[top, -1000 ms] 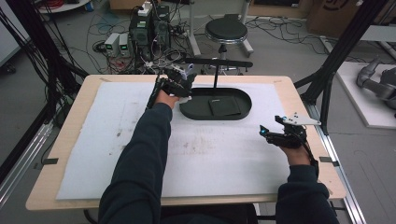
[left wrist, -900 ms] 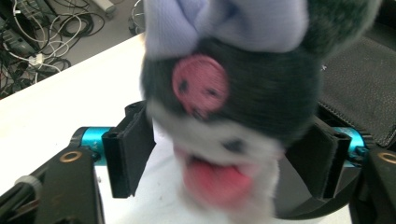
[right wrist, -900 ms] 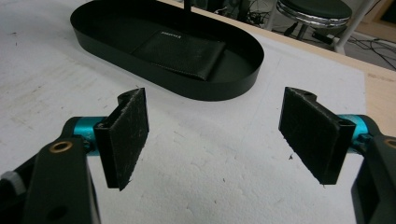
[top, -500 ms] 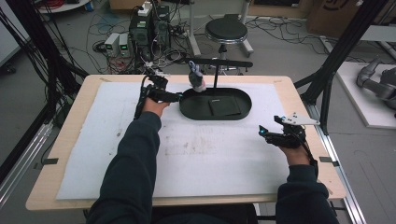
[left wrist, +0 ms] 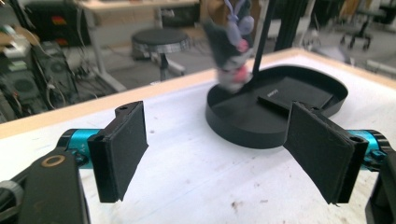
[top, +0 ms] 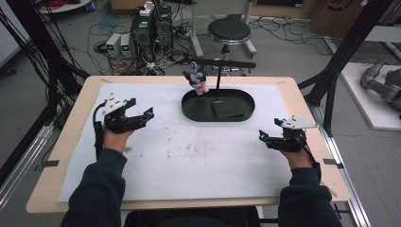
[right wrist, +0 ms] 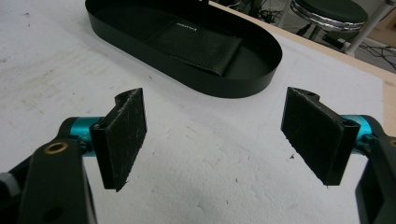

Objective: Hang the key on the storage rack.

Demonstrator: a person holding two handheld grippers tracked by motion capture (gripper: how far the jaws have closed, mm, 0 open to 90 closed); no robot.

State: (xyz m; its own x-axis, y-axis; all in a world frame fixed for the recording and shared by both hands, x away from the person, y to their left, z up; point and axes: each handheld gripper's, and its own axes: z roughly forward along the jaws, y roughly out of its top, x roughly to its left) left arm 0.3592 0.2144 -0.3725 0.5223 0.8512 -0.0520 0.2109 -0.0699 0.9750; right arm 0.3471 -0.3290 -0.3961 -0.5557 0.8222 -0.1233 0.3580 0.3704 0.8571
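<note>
Plush toy [top: 197, 79] hangs from the black stand's crossbar [top: 222, 63], above the far-left end of the oval black tray [top: 246, 112]. So the hanging step looks done, judging by how it sits now. In the left gripper view the toy [left wrist: 232, 51] is blurred, ahead of the fingers and slightly right of centre, well apart from them.

Left gripper [top: 149, 115]: fingers spread wide, nothing between them, over the white mat [top: 189, 156] on the tabletop [top: 302, 101], pointing toward the tray.

Right gripper [top: 262, 137]: fingers also wide apart and empty, low over the mat, with the tray [right wrist: 252, 84] ahead and to the left of the fingers. A flat black wallet-like item [right wrist: 196, 44] lies inside the tray.

What's left: probably nothing on the toy; both hands look parked. Can't tell if the wallet item is next.
</note>
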